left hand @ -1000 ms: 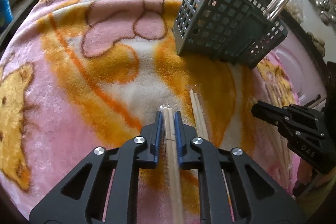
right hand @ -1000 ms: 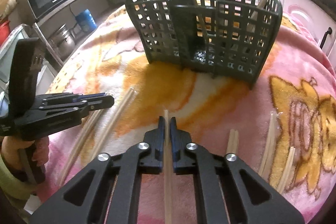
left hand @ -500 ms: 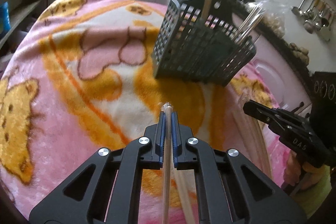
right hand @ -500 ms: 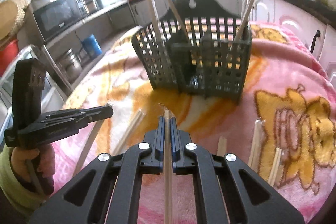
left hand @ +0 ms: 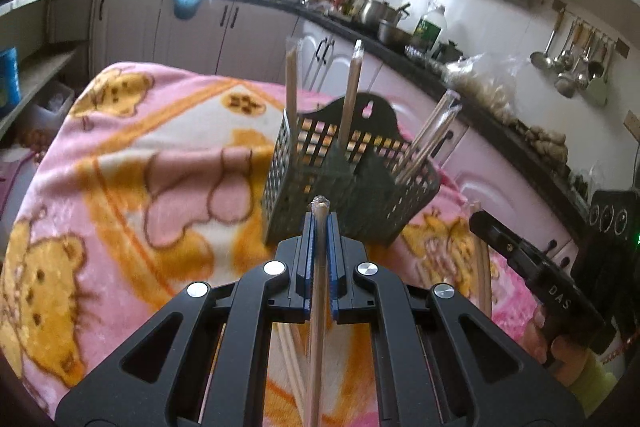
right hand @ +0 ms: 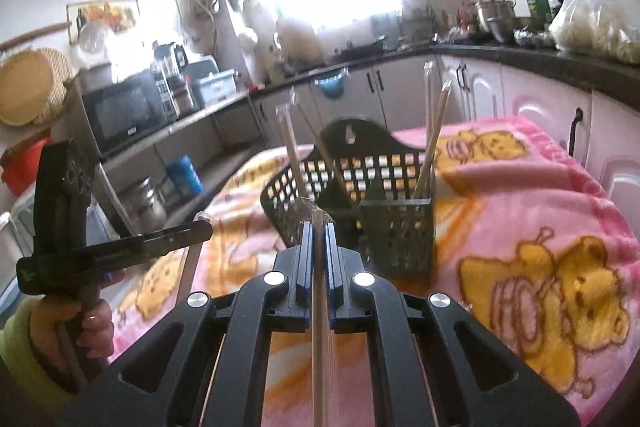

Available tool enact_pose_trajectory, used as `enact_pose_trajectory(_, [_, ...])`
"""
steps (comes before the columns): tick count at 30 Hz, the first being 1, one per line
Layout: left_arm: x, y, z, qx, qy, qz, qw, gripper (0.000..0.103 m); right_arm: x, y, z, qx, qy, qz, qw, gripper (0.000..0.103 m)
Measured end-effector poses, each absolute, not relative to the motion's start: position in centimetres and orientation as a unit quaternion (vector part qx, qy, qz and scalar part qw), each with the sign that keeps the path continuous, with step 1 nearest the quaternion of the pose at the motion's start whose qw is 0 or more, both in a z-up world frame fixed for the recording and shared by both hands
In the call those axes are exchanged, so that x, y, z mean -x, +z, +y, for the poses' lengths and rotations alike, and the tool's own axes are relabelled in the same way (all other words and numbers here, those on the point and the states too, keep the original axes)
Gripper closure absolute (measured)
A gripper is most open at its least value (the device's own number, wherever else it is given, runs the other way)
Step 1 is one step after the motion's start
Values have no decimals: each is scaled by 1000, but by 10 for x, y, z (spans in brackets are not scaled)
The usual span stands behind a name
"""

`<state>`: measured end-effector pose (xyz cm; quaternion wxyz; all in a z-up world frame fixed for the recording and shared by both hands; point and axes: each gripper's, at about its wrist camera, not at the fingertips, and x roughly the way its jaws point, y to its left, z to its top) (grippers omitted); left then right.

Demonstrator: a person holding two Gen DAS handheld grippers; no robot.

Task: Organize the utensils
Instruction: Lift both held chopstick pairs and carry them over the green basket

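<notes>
Both grippers are up off the blanket [left hand: 120, 163] now, each with a catch. The left gripper [left hand: 319, 227] is clamped on a wrapped pair of chopsticks [left hand: 318, 291], the crinkled wrapper tip poking out just short of the dark utensil basket [left hand: 348, 187]. The right gripper [right hand: 316, 239] is pinched tight on its own wrapped chopsticks [right hand: 320, 327], and they too point at the basket, from the side opposite the left gripper.

The basket stands upright on the blanket, compartments open at the top. Several chopstick pairs [left hand: 352, 87] already stand in it, leaning out at angles. More loose pairs [left hand: 482, 279] lie on the blanket beside the basket, near the right gripper's handle.

Here's the worry. Both sticks look level and aimed at the basket's mesh wall, not its mouth. Push forward like this and a tip jams in the grid or shoves the whole basket across that soft, slippery fleece. They'll need tipping upright first, I'd say. The grip sits near one end, so the long free end may swing and slip in the plastic wrapper. And two grippers closing on one basket together could knock the leaning sticks, or each other.
</notes>
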<state>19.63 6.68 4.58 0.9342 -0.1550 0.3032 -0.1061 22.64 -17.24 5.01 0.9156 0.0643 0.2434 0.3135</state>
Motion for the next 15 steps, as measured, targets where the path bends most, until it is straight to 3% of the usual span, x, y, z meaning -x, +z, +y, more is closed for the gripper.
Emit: enact_pose_trajectory(15, [-234,101,72,173,-105,226,953,102,-255,85,-181,-104,298,164,935,97])
